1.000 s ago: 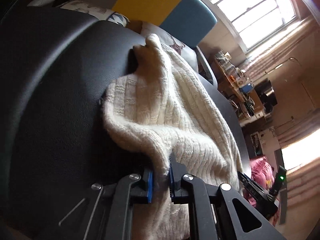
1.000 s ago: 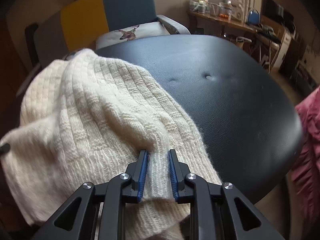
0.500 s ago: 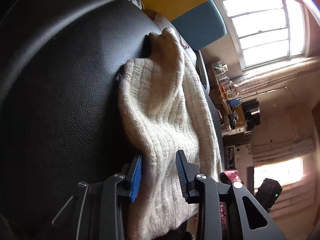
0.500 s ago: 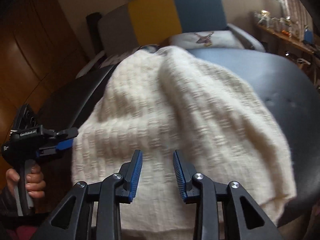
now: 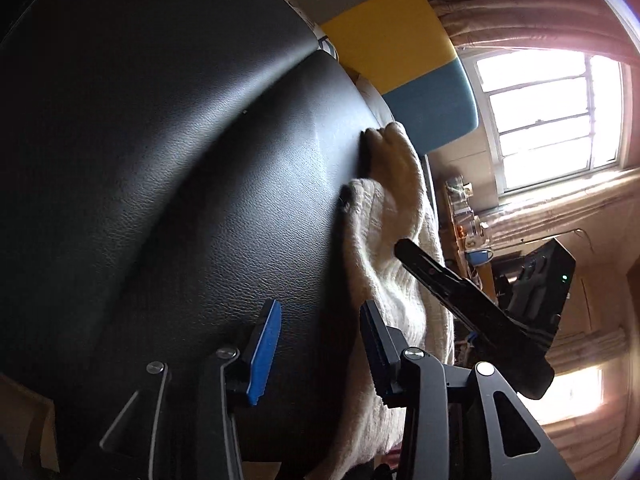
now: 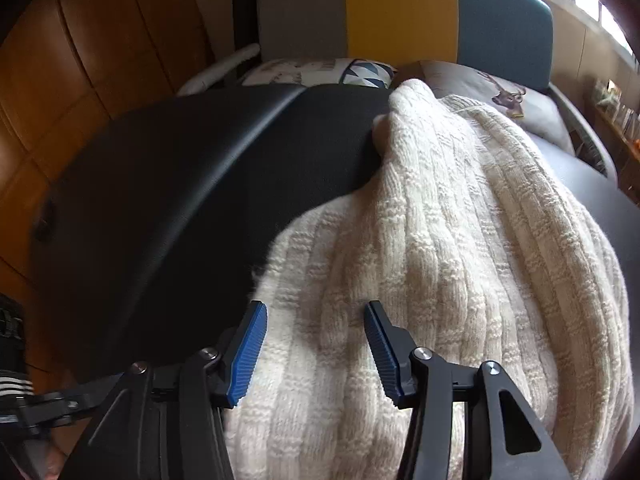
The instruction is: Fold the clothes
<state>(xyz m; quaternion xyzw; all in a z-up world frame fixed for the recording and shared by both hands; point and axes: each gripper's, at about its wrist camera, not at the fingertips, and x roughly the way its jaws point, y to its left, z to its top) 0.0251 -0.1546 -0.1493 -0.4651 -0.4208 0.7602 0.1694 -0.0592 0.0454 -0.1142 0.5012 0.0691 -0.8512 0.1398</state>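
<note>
The left gripper [image 5: 318, 354], jaws opening and empty, sits over bare table [image 5: 168, 184] just left of the sweater [image 5: 394, 240]. The sweater lies bunched on the table's right side. The right gripper [image 6: 314, 346] hovers over its near-left corner, jaws opening, pads off the knit. Best regrip the edges and pull the fold flat.

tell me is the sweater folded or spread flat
Folded, loosely: the sweater lies doubled in a bunched heap on the black table, with thick rounded edges.

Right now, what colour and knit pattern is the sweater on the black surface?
Cream-white sweater, chunky ribbed knit with a blocky basket-weave texture. Clearest in the right wrist view.
</note>
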